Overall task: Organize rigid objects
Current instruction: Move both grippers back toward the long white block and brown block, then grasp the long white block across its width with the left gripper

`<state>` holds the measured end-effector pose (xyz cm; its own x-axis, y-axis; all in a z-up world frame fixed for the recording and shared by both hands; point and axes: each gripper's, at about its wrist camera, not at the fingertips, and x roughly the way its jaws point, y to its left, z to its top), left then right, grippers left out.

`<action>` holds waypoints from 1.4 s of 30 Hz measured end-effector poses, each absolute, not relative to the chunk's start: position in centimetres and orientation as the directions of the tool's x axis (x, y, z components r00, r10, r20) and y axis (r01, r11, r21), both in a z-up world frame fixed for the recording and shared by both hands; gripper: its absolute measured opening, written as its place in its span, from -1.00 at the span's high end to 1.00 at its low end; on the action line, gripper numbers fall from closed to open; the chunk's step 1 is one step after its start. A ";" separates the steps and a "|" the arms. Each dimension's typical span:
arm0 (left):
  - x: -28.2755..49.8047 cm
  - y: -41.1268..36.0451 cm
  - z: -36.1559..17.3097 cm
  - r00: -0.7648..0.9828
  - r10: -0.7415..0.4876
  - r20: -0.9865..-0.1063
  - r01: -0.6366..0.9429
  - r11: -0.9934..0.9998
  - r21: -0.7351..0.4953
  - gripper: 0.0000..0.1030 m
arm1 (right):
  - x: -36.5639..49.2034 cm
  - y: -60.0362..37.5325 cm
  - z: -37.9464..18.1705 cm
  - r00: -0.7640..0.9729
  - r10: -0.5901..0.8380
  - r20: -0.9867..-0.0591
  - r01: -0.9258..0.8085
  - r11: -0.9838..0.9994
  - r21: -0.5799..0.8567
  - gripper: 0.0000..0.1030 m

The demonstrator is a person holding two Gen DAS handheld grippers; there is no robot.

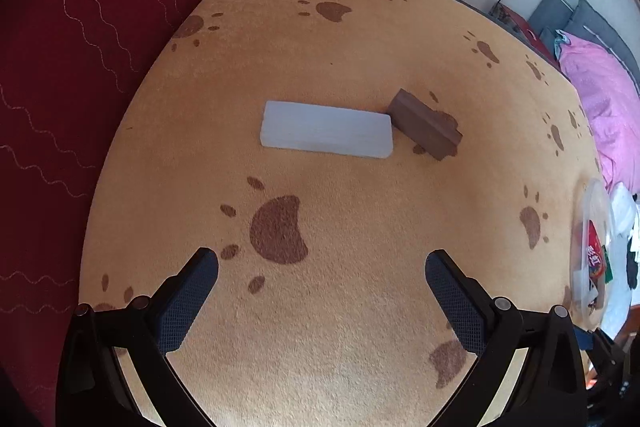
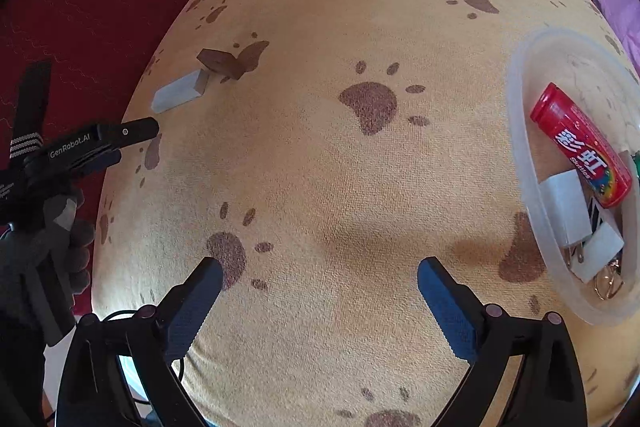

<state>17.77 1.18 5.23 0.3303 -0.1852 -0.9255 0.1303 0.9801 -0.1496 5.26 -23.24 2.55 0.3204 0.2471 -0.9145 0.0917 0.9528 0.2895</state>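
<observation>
A white rectangular block (image 1: 326, 129) lies flat on the paw-print table cloth (image 1: 340, 227), with a brown block (image 1: 426, 123) touching its right end. Both also show in the right wrist view, the white block (image 2: 180, 91) and the brown block (image 2: 221, 62) at far left. My left gripper (image 1: 322, 263) is open and empty, well short of the blocks. It also shows from the side in the right wrist view (image 2: 132, 137). My right gripper (image 2: 320, 273) is open and empty over the cloth, left of a clear plastic bowl (image 2: 528, 187).
The bowl holds a red candy tube (image 2: 580, 143), white chargers (image 2: 564, 211) and a key ring (image 2: 608, 285). It shows at the right table edge in the left wrist view (image 1: 596, 203). A red curtain (image 1: 80, 67) is at left, pink bedding (image 1: 600, 95) at right.
</observation>
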 end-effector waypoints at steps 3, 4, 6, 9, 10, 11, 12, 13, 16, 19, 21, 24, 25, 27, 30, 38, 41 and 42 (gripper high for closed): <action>19.4 1.3 4.9 0.330 -0.196 -0.923 0.137 0.978 -0.158 -1.00 | 5.9 -22.7 2.3 0.318 0.238 -0.918 0.107 0.953 0.284 -0.95; 19.9 1.3 4.8 0.328 -0.203 -0.923 0.140 0.976 -0.165 -1.00 | 6.0 -22.5 2.3 0.316 0.236 -0.919 0.109 0.953 0.283 -0.95; 21.0 1.3 4.4 0.318 -0.222 -0.922 0.143 0.972 -0.185 -1.00 | 6.2 -22.2 2.2 0.314 0.226 -0.922 0.113 0.955 0.273 -0.95; 22.4 1.0 4.1 0.316 -0.240 -0.918 0.155 0.968 -0.200 -1.00 | 6.6 -21.9 2.0 0.313 0.213 -0.926 0.121 0.958 0.262 -0.95; 22.8 0.8 4.1 0.317 -0.242 -0.917 0.161 0.967 -0.200 -1.00 | 6.7 -21.8 1.9 0.312 0.208 -0.927 0.126 0.958 0.257 -0.95; 23.1 0.6 4.1 0.318 -0.245 -0.916 0.168 0.965 -0.200 -1.00 | 6.8 -21.7 1.9 0.311 0.203 -0.928 0.130 0.959 0.254 -0.95; 23.5 0.4 4.0 0.319 -0.247 -0.915 0.174 0.964 -0.199 -1.00 | 7.0 -21.6 1.7 0.311 0.201 -0.929 0.134 0.958 0.252 -0.95; 23.8 0.1 4.0 0.320 -0.247 -0.915 0.181 0.964 -0.197 -1.00 | 7.1 -21.6 1.7 0.312 0.200 -0.929 0.140 0.957 0.253 -0.95; 24.6 -0.5 3.7 0.324 -0.240 -0.915 0.194 0.963 -0.184 -1.00 | 7.3 -21.6 1.7 0.311 0.187 -0.932 0.142 0.960 0.240 -0.95; 25.2 -0.8 3.2 0.330 -0.220 -0.918 0.193 0.968 -0.162 -1.00 | 7.6 -21.4 1.5 0.306 0.175 -0.936 0.145 0.963 0.228 -0.95; 25.5 -0.9 2.8 0.328 -0.209 -0.921 0.191 0.970 -0.151 -1.00 | 7.8 -21.2 1.2 0.294 0.168 -0.941 0.144 0.966 0.217 -0.95; 25.9 -0.8 2.1 0.327 -0.187 -0.926 0.185 0.974 -0.132 -1.00 | 7.9 -20.9 0.7 0.280 0.169 -0.945 0.154 0.964 0.218 -0.95; 25.9 -0.9 2.1 0.335 -0.179 -0.925 0.190 0.974 -0.120 -1.00 | 7.9 -20.9 0.5 0.274 0.169 -0.947 0.158 0.963 0.218 -0.95; 26.0 -1.0 1.9 0.338 -0.171 -0.926 0.200 0.974 -0.106 -1.00 | 7.9 -20.7 0.2 0.266 0.166 -0.949 0.162 0.963 0.214 -0.95; 26.1 -1.3 1.7 0.342 -0.154 -0.927 0.212 0.974 -0.084 -1.00 | 7.9 -20.6 0.1 0.270 0.151 -0.951 0.158 0.967 0.198 -0.97; 26.1 -1.6 1.4 0.348 -0.120 -0.930 0.207 0.977 -0.049 -1.00 | 8.1 -20.2 -0.2 0.272 0.140 -0.952 0.157 0.970 0.188 -1.00; 26.1 -1.7 1.4 0.345 -0.114 -0.932 0.202 0.978 -0.045 -1.00 | 8.5 -19.7 -0.4 0.266 0.127 -0.955 0.151 0.973 0.172 -1.00; 26.2 -1.7 1.4 0.343 -0.114 -0.932 0.199 0.979 -0.046 -1.00 | 8.5 -19.5 -0.4 0.263 0.121 -0.957 0.149 0.975 0.164 -1.00</action>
